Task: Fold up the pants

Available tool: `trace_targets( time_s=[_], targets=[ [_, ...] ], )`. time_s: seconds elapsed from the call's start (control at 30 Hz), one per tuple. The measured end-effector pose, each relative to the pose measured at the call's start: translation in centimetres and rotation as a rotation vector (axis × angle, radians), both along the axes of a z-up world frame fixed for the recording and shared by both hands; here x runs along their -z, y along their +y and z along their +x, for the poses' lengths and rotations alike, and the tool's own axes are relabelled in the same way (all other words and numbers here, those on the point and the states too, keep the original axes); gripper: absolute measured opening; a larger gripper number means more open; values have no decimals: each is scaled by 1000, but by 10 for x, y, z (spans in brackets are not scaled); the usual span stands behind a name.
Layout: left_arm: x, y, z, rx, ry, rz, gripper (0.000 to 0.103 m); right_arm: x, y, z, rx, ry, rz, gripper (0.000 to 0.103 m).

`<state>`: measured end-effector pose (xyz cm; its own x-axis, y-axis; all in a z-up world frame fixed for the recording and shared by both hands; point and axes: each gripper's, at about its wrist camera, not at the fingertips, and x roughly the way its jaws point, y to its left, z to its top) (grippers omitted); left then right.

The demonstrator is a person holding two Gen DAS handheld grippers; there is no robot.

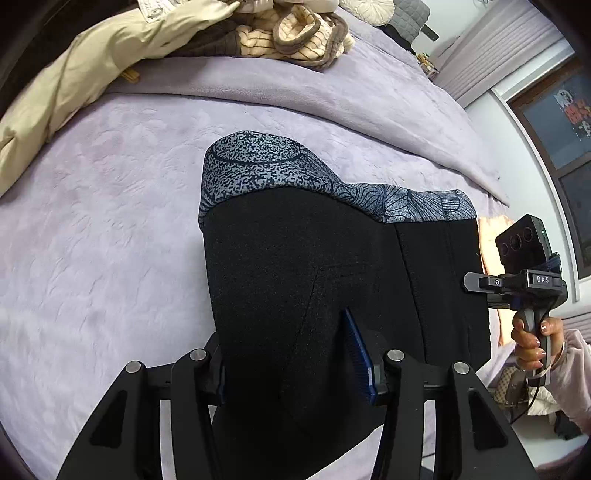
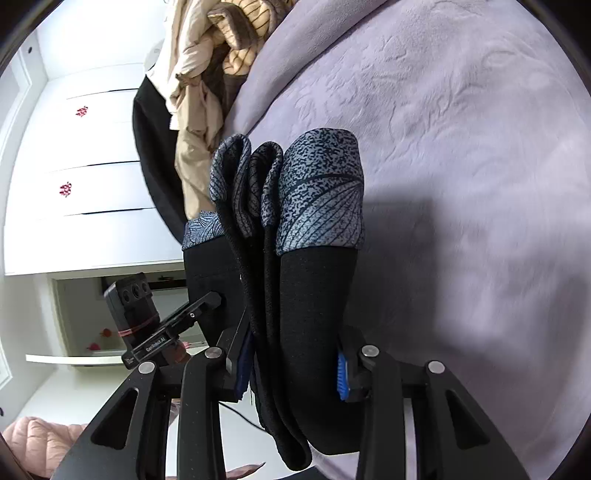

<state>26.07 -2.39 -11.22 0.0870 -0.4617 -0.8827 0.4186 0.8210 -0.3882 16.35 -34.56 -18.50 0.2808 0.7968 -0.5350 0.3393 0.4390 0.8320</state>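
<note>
Across both views spreads a lilac bedspread [image 1: 110, 221], filling the left wrist view from 7 to 2 o'clock. On it at 11 to 12 o'clock lies a heap of clothes [image 1: 258, 33], with a beige garment [image 1: 74, 85] trailing toward 9 o'clock.

Black pants [image 1: 314, 277] with a grey patterned waistband [image 1: 266, 166] hang folded in several layers at the centre of both views, lifted off the bedspread, waistband toward 12 o'clock. In the right wrist view the layers stand edge-on, side by side.

At 6 o'clock in its own view, the left gripper [image 1: 291, 362] is clamped on the black cloth, its blue pad [image 1: 360, 362] pressed against the fabric. At 6 o'clock in the right wrist view, the right gripper [image 2: 291, 373] likewise pinches the pants' layered edge between its blue pads [image 2: 342, 376]. A hand [image 1: 535, 339] holds the right gripper's handle at 4 o'clock in the left wrist view.

White drawers [image 2: 81, 166] stand at 9 o'clock in the right wrist view.
</note>
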Motion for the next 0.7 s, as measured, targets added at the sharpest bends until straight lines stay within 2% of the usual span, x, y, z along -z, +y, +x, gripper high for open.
trace_targets(
  time_s=[0.13,0.23,0.27,0.33,0.4,0.47,0.5,0.63,0.67,0.7],
  targets=[
    [2,8,-25,-1,-1,37,53,-5,17,-29,-6,17,-10,38],
    [33,10,-37,-16,42,113,57,12,28,-48,-17,71,-76,38],
    [44,9,-41,-21,28,153,63,19,31,-52,-30,91,-118,38],
    [50,12,-44,-52,-31,185,87,27,33,-55,-38,97,-196,44],
    [54,16,-41,-83,-36,198,101,30,32,-57,-38,116,-280,59],
    [53,16,-39,-106,-19,204,101,25,36,-57,-59,129,-363,64],
    [49,17,-40,-111,-33,223,101,20,36,-55,-65,130,-403,66],
    [25,19,-48,-130,-103,299,101,-14,39,-57,-107,151,-668,67],
    [17,26,-53,-130,-114,304,101,-22,39,-59,-100,148,-700,54],
    [11,27,-56,-129,-124,310,101,-29,38,-62,-91,138,-715,27]
  ],
)
